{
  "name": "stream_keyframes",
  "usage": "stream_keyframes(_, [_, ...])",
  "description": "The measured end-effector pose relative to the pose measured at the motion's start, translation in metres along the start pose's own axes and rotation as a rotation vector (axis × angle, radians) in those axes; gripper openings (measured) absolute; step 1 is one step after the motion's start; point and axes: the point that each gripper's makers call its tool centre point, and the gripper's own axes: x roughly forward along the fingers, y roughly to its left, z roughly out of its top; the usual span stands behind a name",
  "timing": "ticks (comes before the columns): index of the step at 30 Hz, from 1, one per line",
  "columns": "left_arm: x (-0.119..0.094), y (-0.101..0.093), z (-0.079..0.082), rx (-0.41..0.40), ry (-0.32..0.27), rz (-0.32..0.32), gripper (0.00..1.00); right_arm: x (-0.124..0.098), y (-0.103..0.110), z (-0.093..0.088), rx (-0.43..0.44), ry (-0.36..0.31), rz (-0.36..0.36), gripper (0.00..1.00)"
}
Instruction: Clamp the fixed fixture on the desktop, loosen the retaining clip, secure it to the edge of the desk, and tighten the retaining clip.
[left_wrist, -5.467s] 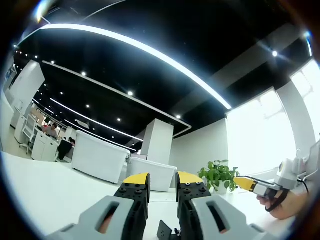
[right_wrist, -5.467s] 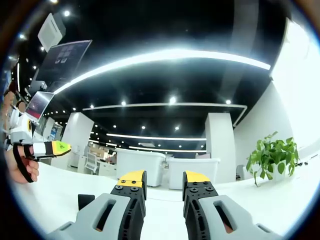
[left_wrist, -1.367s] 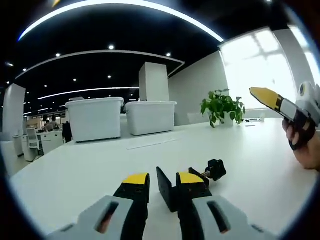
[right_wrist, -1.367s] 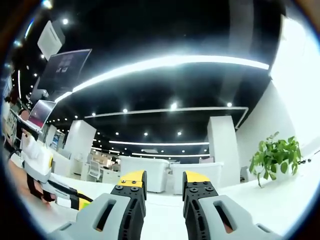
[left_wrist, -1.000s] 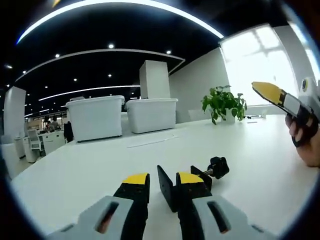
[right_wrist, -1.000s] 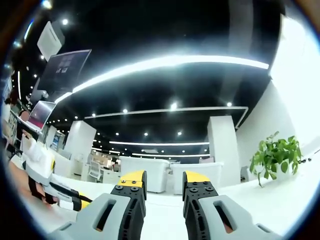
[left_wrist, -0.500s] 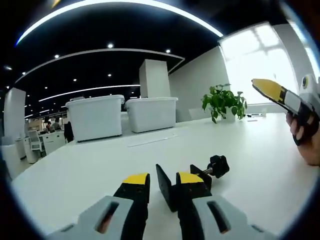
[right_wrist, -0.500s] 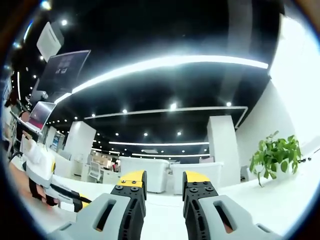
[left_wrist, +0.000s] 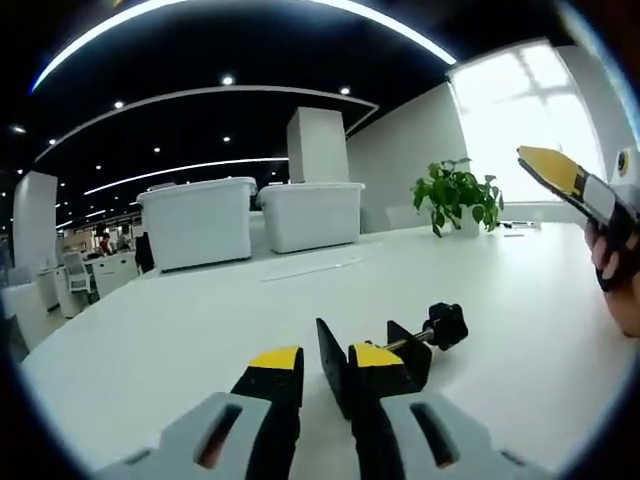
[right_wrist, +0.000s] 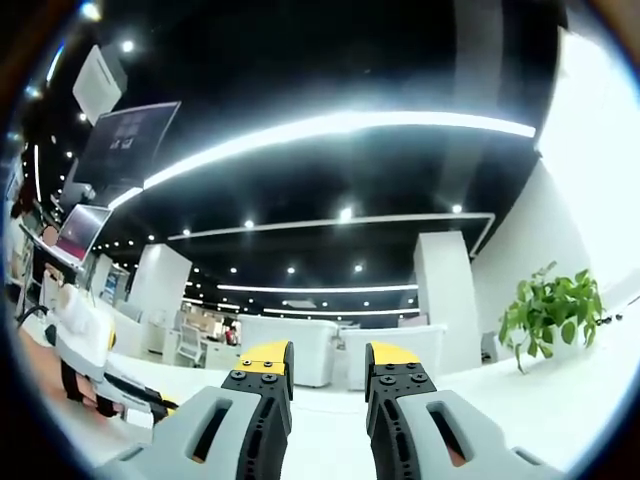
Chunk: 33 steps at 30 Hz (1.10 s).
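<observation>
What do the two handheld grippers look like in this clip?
Both match: the left gripper and right gripper have grey moulded bodies with slotted cut-outs, black jaws studded with small screws, and yellow tips. A black strap runs round the person's fingers on the right gripper's handle.

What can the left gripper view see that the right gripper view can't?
The left gripper view shows a black clamp with a screw knob lying on the white desk, with the left gripper right at it, jaws open. The right gripper view looks higher, at hanging screens and a long ceiling light, past the open right gripper. Both show the plant and white bins.
</observation>
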Motion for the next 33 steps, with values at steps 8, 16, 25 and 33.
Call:
stream_keyframes(8, [0.0043,0.0013,-0.0021,0.011,0.010,0.014,0.17,-0.0002,-0.0016,0.0010,0.010,-0.004,-0.004,0.28])
stream_keyframes(16, [0.0074,0.0012,-0.0031,0.026,0.017,0.024,0.06,-0.0003,-0.0030,0.0015,0.019,-0.008,-0.006,0.28])
stream_keyframes(25, [0.0059,0.0008,-0.0031,0.011,0.023,0.030,0.05,-0.0015,-0.0040,0.0014,0.026,-0.006,-0.006,0.28])
stream_keyframes(33, [0.0009,0.0008,-0.0032,-0.014,0.034,0.032,0.04,-0.0012,0.0034,-0.0022,0.032,0.010,0.020,0.25])
